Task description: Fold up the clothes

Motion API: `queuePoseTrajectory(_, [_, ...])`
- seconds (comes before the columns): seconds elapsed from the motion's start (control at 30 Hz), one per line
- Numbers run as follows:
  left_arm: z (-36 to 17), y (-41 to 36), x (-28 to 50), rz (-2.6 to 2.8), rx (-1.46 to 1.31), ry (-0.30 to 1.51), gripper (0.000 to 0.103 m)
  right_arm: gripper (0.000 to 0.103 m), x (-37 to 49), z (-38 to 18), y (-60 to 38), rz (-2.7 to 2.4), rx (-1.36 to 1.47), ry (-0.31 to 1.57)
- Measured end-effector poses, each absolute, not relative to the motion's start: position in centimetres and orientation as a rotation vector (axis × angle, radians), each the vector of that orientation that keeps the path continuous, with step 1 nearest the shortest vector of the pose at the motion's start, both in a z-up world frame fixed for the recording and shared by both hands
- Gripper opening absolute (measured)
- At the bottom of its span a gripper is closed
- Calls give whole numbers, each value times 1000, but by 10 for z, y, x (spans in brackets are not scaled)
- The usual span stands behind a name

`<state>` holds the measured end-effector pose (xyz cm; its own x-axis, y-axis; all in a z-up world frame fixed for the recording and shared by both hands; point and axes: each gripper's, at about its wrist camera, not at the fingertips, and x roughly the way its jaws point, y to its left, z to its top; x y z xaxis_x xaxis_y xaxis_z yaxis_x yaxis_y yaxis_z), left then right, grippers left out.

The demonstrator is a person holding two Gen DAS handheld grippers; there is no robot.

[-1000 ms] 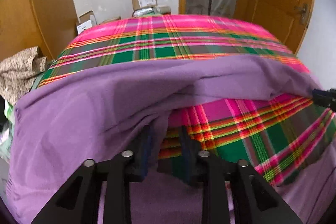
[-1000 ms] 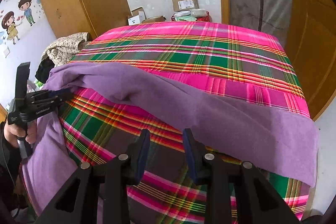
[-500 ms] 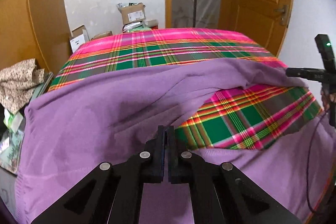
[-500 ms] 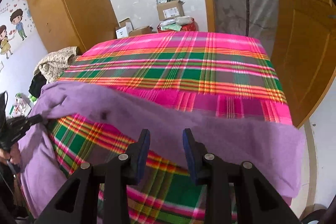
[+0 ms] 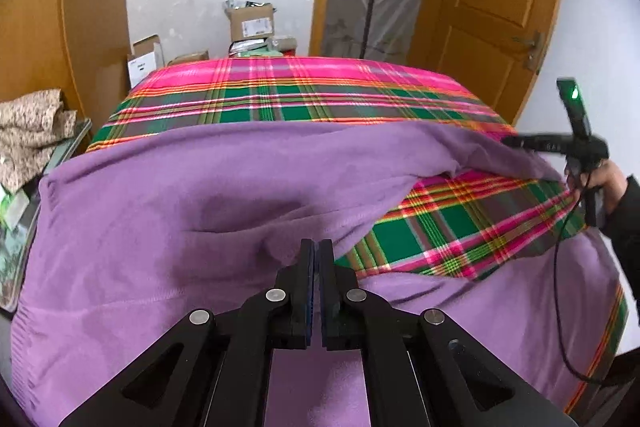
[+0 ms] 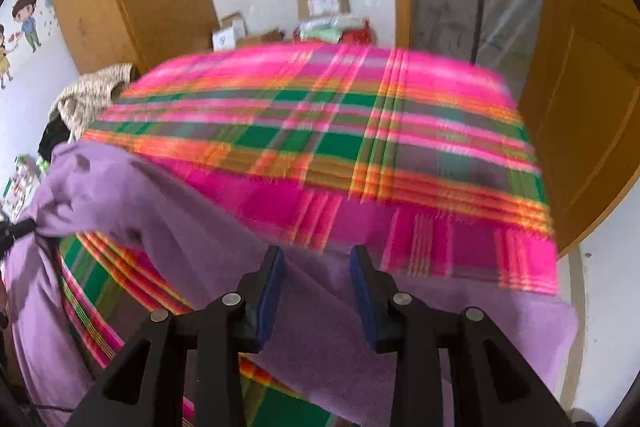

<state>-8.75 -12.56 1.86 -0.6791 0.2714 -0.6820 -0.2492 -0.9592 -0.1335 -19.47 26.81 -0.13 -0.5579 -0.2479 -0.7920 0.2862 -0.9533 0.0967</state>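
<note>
The left tool (image 5: pixel 317 255), jaws pressed together, pinches a fold of the purple garment (image 5: pixel 160 211) at its near edge. The right tool (image 6: pixel 317 267), jaws opening, hovers over a purple sleeve with the pads clear of the cloth. The garment lies spread across a bed covered by a pink-and-green plaid blanket (image 5: pixel 304 95). Beyond the bed, cardboard boxes (image 5: pixel 251 23) stand against the wall; their contents cannot be made out.
</note>
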Motion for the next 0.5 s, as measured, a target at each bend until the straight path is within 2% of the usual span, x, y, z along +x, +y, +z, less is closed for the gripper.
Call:
queuePoseTrajectory(0.13, [28,-123,-86,2651,-1020,-79,7,41,-188,-7,262,-2490,1285,150])
queuePoseTrajectory(0.27, [29,-121,-93,2675,-1022,-112,8,41,-184,0,260,-2479,1264,222])
queuePoseTrajectory(0.5, [5,-117,-109,2659,-1136,-156,8,41,-204,0,267,-2469,1278,226])
